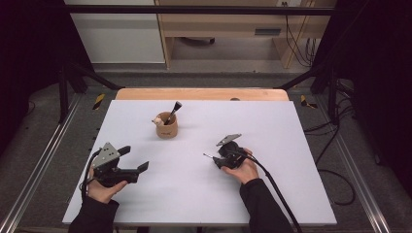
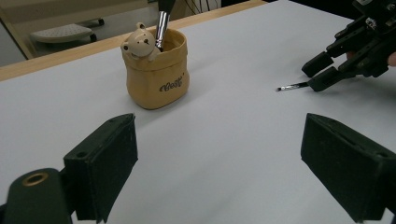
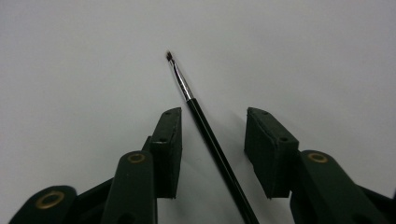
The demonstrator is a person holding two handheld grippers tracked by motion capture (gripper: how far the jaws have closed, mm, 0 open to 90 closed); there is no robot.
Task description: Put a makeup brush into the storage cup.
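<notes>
A thin black brush (image 3: pixel 205 126) with a silver ferrule lies flat on the white table (image 1: pixel 194 194). My right gripper (image 3: pixel 213 116) is low over it, one jaw on each side of the handle. A gap shows at both pads, so it is open. From above, the brush tip (image 1: pixel 208 156) sticks out to the left of the right gripper (image 1: pixel 217 160). A tan cup (image 1: pixel 166 128) with a small bear on its rim holds a bigger brush (image 1: pixel 173 110). My left gripper (image 1: pixel 136 158) rests at the front left, wide open and empty, facing the cup (image 2: pixel 159 74).
The left gripper view also has the right gripper (image 2: pixel 316 74) and the thin brush (image 2: pixel 293 86) at its far right. A wooden table edge (image 1: pixel 201 93) runs along the back. Metal rails and cables flank the table on the floor.
</notes>
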